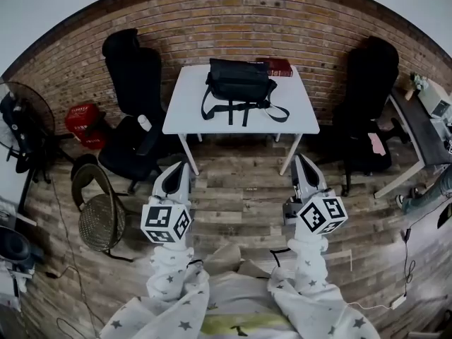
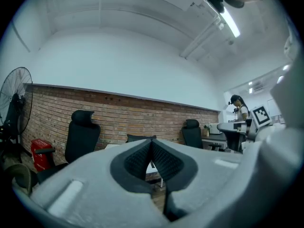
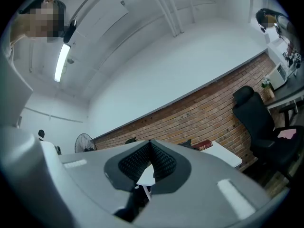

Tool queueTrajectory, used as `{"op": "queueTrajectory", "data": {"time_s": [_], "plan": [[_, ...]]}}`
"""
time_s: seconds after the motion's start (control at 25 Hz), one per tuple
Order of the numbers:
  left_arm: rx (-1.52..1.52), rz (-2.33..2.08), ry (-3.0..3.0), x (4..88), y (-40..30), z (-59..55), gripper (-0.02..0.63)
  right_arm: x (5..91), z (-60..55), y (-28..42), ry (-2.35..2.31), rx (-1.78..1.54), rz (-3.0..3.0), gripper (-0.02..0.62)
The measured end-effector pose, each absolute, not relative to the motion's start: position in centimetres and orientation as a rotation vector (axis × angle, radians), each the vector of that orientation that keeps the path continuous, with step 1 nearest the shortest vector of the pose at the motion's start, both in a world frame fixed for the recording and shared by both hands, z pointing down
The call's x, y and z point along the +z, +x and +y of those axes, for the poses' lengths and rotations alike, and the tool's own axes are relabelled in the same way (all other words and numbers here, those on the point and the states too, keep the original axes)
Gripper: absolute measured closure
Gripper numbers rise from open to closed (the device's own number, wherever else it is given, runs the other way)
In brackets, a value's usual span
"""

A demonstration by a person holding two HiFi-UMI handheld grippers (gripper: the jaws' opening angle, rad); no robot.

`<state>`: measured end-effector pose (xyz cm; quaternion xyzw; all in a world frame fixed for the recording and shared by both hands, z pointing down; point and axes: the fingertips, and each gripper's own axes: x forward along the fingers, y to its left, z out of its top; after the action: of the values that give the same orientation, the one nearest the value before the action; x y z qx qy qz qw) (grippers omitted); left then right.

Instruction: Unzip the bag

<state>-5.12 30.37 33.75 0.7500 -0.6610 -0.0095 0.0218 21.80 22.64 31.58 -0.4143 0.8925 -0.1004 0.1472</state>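
a brick wall (image 1: 233,13) runs behind a plank floor (image 1: 240,196). against the wall stands a white table (image 1: 187,115) with a black office chair on either side. the black bag (image 1: 240,82) lies zipped on the table's far half, its straps trailing toward the near edge. well short of the table, the left gripper (image 1: 174,169) and right gripper (image 1: 302,162) hover empty over the floor, each with its fingers pressed together. a red book (image 1: 280,66) touches the bag's far right corner.
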Motion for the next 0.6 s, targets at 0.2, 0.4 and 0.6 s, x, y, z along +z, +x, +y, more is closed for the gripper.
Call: {"op": "queueTrajectory", "data": {"time_s": [0.2,0.4,0.6], "plan": [[-0.028,-2.059,2.291,34.2,-5.1,29.7,0.607,32.0,21.8,21.7,-1.167,-0.314,2.584,0.588],[-0.016,-2.041,2.278,34.9,-4.8,27.7,0.607,32.2,19.8,21.9,-1.164,-0.323,2.579,0.588],[-0.004,-2.031,2.267,36.2,-5.6,23.9,0.607,33.6,16.0,21.1,-1.171,-0.349,2.589,0.588]]}}
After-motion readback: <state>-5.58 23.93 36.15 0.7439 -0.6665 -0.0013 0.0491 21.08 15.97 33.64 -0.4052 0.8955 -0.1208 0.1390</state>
